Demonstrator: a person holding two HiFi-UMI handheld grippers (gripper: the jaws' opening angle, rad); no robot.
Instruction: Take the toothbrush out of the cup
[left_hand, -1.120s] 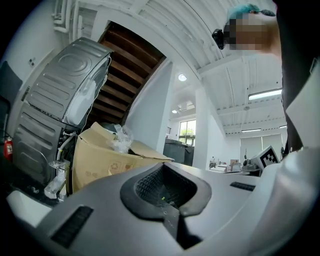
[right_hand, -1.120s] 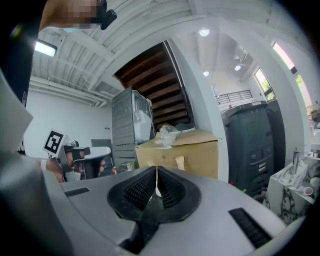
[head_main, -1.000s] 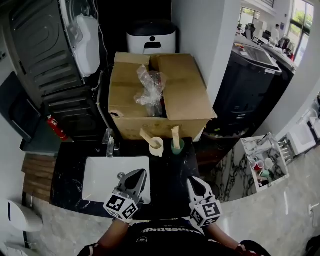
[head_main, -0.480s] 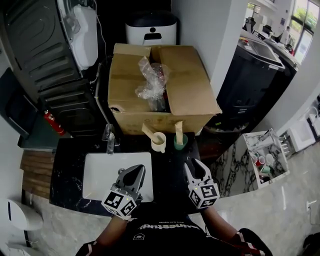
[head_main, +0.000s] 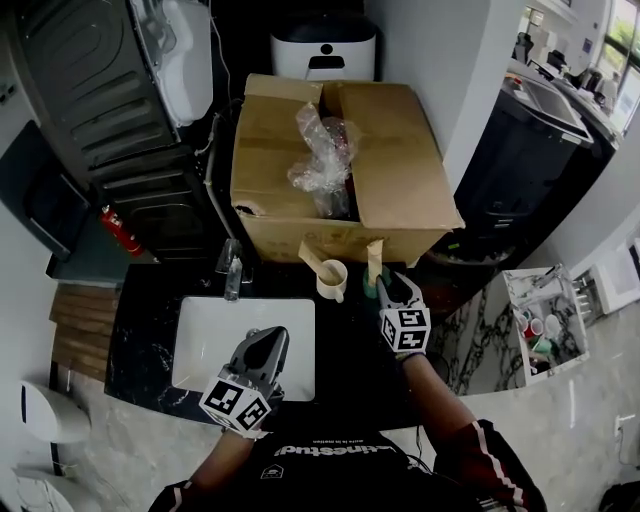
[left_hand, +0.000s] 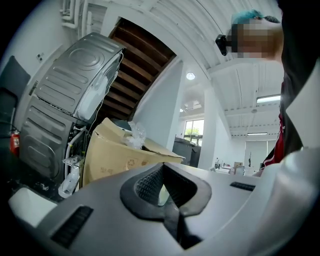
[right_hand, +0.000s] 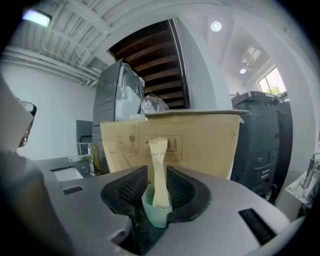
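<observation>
**Head view.** Shows a black marbled bench (head_main: 350, 350) with a white rectangular sink (head_main: 215, 340) at 9 o'clock and a large brown cardboard box (head_main: 400, 180) at 12. Finds the right claw (head_main: 395, 285) no longer low by the body as a second ago, but pushed out toward 12, right at a small pale green cup (head_main: 371, 290) holding a toothbrush in a tan paper sleeve (head_main: 374, 258). Leaves a cream cup (head_main: 333, 278) untouched just at 9 o'clock of that. Keeps the left claw (head_main: 262, 345) over the sink's near edge, much as before.

**Left gripper view.** Left claw (left_hand: 162, 187) pressed together, pinching nothing; cardboard box beyond at 10 o'clock.

**Right gripper view.** Right claw (right_hand: 156, 192) spread wide and just beginning to close, with the green cup (right_hand: 156, 215) and the upright toothbrush (right_hand: 159, 170) standing between the pads, apparently not yet squeezed.

Reach seemingly finished. Still to do, probably: pinch the sleeve above the rim, not the cup, then lift straight up.
</observation>
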